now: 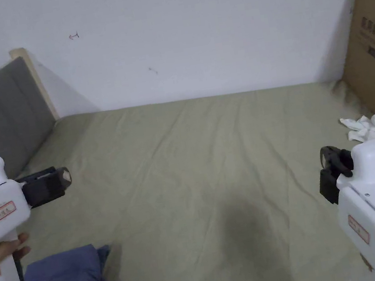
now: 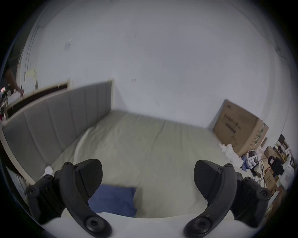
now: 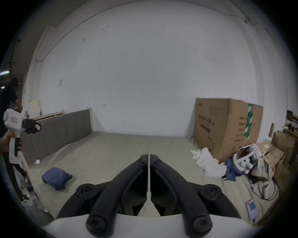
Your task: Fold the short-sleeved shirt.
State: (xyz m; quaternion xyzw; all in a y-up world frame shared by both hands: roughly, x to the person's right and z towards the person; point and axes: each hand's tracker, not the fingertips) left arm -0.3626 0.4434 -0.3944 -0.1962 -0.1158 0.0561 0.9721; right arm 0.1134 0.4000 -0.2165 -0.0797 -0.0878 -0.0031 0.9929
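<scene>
Head view: left claw [image 1: 61, 178] held above the bed [image 1: 195, 168], nothing in it; blue shirt [image 1: 68, 280] lay bunched at the near-left edge, below that claw. Right claw [image 1: 332, 173] hovered at the right, near a white cloth [image 1: 373, 127].

Left gripper view: left claw [image 2: 148, 175] jaws wide apart, empty, shirt [image 2: 112, 201] on the bed under them.

Right gripper view: right claw [image 3: 148, 161] jaws together, gripping nothing; shirt [image 3: 55, 178] well off to its left, cardboard box [image 3: 225, 127] at the right.

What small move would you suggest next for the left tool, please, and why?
Probably lower the left tool onto the blue shirt: its jaws are wide open and empty, and the shirt lies bunched on the bed just below it.
</scene>
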